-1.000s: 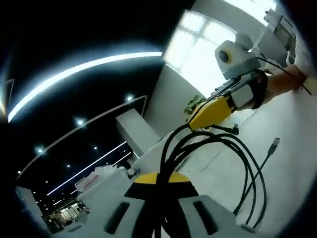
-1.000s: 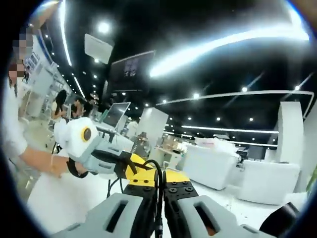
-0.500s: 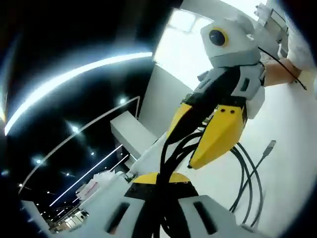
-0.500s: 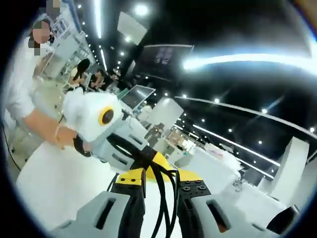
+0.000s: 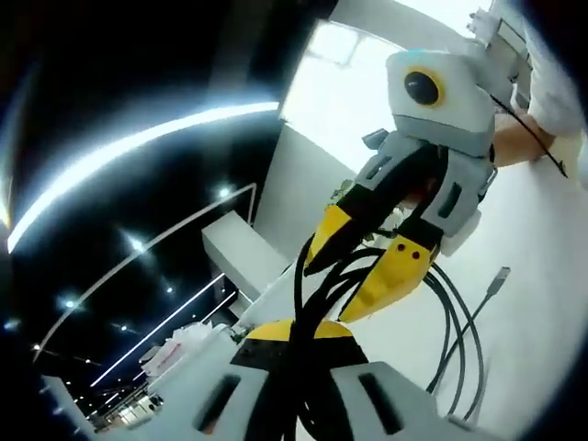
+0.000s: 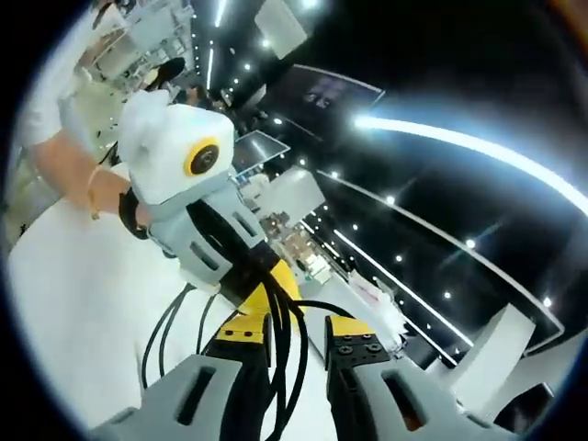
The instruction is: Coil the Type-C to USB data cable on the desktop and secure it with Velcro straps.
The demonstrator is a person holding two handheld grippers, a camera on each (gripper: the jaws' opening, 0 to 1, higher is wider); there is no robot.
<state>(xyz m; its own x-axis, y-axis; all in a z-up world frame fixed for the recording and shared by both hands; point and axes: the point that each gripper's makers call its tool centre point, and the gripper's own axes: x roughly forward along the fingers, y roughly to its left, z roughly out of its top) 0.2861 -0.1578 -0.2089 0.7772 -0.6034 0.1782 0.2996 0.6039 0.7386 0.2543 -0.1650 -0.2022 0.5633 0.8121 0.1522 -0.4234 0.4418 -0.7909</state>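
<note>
Black cable (image 5: 464, 349) looped, both grippers on the bundle.
L gripper (image 5: 296, 335) clamps the strands; R gripper (image 6: 296, 333) jaws narrow round them; USB plug (image 5: 498, 276) hangs loose.

Legible text, labels, brands, numbers, signs: I can read none; distant screens and panels are too blurred.

Black cable (image 5: 464, 340); yellow-and-grey tongs (image 5: 296, 354); white desktop (image 5: 542, 303).
</note>
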